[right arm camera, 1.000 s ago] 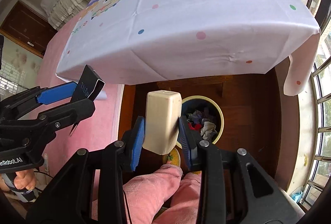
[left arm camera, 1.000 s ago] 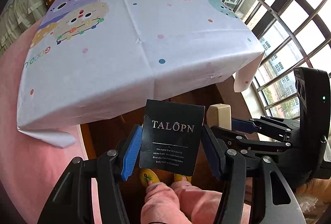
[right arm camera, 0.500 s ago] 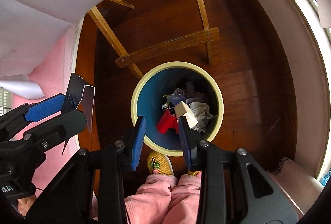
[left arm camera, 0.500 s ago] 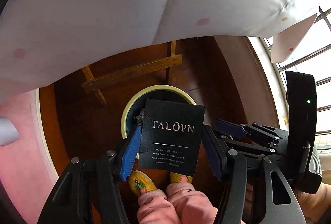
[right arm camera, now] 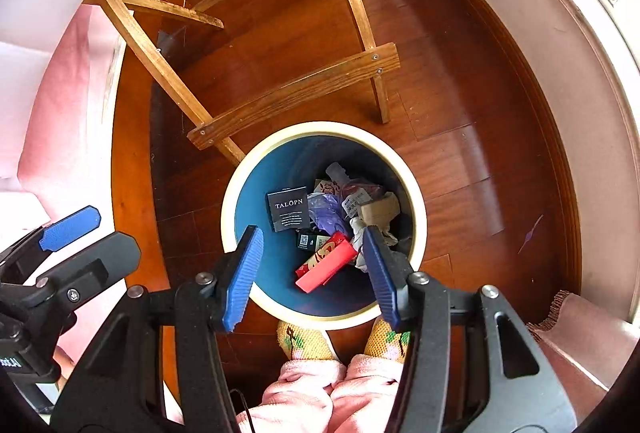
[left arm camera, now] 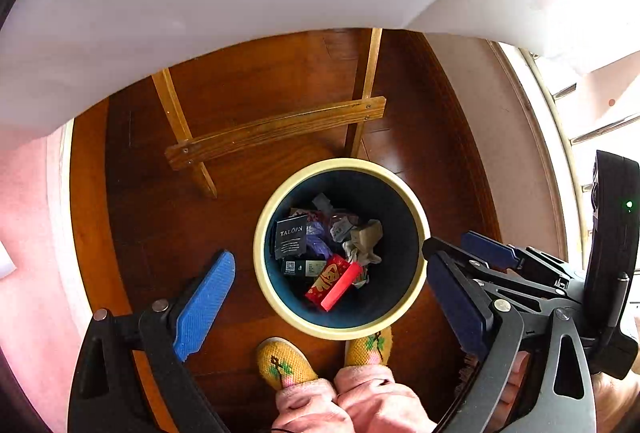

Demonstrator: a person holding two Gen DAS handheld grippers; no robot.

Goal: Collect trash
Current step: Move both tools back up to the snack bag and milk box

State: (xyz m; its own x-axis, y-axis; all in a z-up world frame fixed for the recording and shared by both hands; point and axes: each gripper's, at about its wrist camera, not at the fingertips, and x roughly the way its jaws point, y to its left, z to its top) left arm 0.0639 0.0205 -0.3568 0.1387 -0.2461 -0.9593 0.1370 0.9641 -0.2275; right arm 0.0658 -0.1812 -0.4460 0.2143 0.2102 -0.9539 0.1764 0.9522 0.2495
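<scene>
Now both grippers, left (left arm camera: 330, 291) and right (right arm camera: 314, 263), are hanging spread and empty; the black TALOPN card (right arm camera: 289, 208) is lying inside the waste bin (right arm camera: 240, 173), freshly dropped.

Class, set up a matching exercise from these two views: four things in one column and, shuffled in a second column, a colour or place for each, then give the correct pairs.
Things
1. bin rim
2. TALOPN card
3. long flat box
4. slippers

Descriptions
A. red, lying in the bin
B. yellow, on the floor beside the bin
C. cream
D. black, inside the bin, leaning against the left wall

Pairs: 1-C, 2-D, 3-A, 4-B
</scene>
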